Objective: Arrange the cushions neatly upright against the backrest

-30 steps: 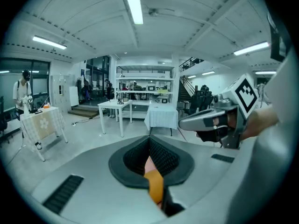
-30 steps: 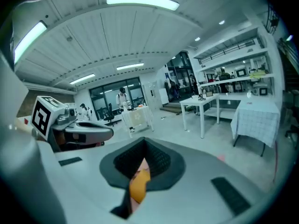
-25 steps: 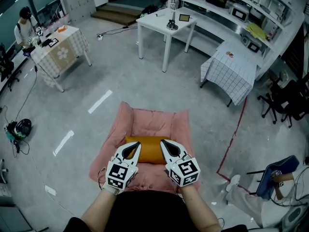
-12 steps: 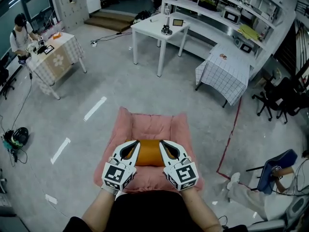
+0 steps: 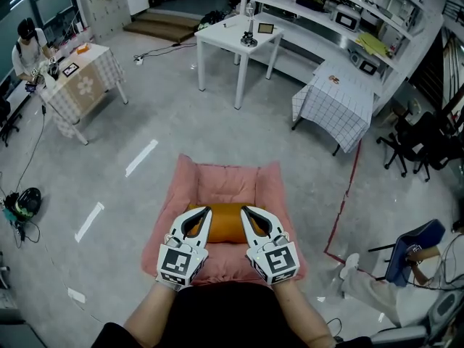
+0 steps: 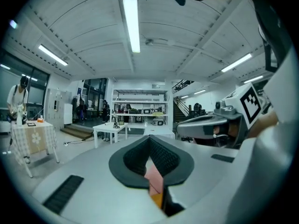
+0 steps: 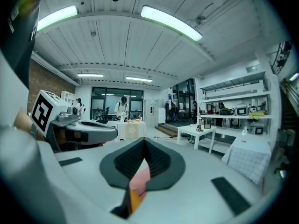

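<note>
The orange cushion (image 5: 225,223) lies flat across the pink sofa (image 5: 225,183), towards the sofa's end nearest the person, with its long axis running side to side. Both grippers hang above that end of the sofa, the left gripper (image 5: 205,212) over the cushion's left end and the right gripper (image 5: 245,212) over its right end, so neither is nearer. Both pairs of jaws are clenched together on nothing. The cushion sits below and just ahead of them, so tipping it upright probably means opening and dropping onto its two ends
</note>
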Demonstrator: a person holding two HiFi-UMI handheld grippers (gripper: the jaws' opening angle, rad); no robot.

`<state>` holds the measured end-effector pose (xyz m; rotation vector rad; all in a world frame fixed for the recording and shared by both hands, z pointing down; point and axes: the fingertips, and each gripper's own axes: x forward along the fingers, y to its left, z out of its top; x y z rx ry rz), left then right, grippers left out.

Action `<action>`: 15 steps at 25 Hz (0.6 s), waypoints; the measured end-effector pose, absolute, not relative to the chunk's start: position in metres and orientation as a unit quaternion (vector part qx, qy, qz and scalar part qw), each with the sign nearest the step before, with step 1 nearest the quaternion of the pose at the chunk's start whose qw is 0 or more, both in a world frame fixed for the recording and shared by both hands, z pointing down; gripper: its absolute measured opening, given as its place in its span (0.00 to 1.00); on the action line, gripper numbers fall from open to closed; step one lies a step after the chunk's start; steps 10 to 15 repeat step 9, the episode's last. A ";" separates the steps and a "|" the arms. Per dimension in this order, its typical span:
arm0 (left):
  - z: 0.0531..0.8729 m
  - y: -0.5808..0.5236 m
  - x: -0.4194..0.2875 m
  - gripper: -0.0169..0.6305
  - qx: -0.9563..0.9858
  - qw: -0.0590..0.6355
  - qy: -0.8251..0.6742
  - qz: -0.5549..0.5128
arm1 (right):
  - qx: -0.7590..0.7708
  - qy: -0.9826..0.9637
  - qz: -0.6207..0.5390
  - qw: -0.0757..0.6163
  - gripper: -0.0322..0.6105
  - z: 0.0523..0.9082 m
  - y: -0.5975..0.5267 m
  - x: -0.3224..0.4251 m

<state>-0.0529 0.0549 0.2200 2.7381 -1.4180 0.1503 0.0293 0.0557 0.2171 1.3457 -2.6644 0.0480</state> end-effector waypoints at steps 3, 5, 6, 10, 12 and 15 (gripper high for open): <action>0.220 0.060 -0.052 0.04 0.888 0.011 -0.456 0.058 | 0.451 -0.889 0.017 0.079 0.06 0.219 0.059 0.030; 0.222 0.062 -0.053 0.04 0.893 0.018 -0.446 0.055 | 0.451 -0.888 0.017 0.081 0.06 0.221 0.060 0.028; 0.222 0.063 -0.053 0.05 0.896 0.021 -0.441 0.051 | 0.452 -0.888 0.017 0.081 0.06 0.222 0.060 0.028; 0.223 0.065 -0.054 0.05 0.902 0.029 -0.429 0.039 | 0.454 -0.887 0.016 0.081 0.06 0.223 0.060 0.028; 0.223 0.065 -0.054 0.05 0.902 0.029 -0.429 0.039 | 0.454 -0.887 0.016 0.081 0.06 0.223 0.060 0.028; 0.223 0.065 -0.054 0.05 0.902 0.029 -0.429 0.039 | 0.454 -0.887 0.016 0.081 0.06 0.223 0.060 0.028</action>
